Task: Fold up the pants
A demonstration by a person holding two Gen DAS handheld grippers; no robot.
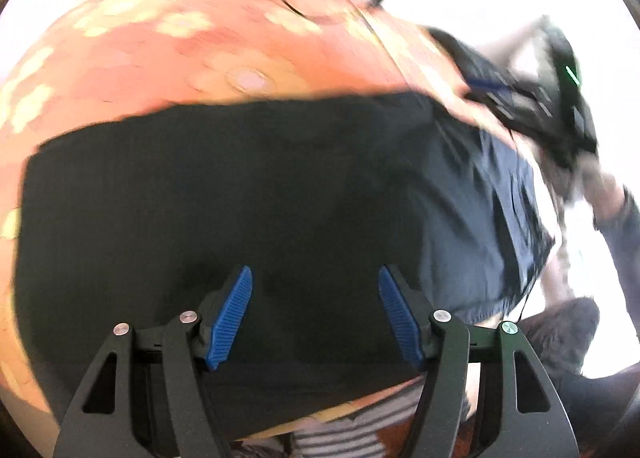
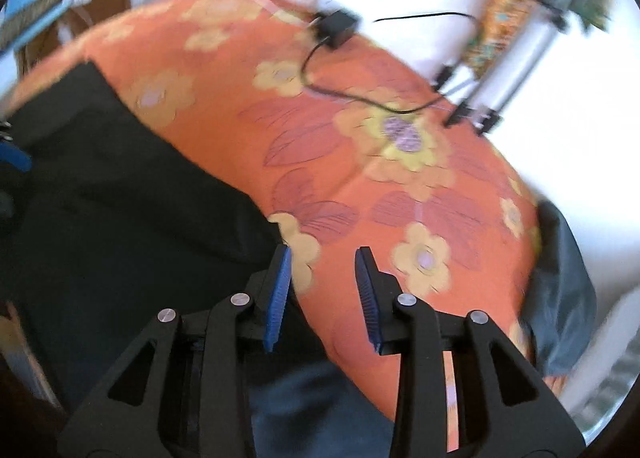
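Dark pants lie spread flat on an orange flowered bedcover. My left gripper is open and empty just above the dark cloth, jaws wide apart. In the left wrist view the right gripper appears blurred at the far right, over the pants' lifted bluish edge. In the right wrist view the pants fill the left side. My right gripper is open and empty over the pants' right edge, where the cloth meets the bedcover.
A small black box with a cable lies on the far part of the bed. A metal stand is behind the bed at right. A dark cloth hangs off the bed's right edge. Striped fabric shows at the near edge.
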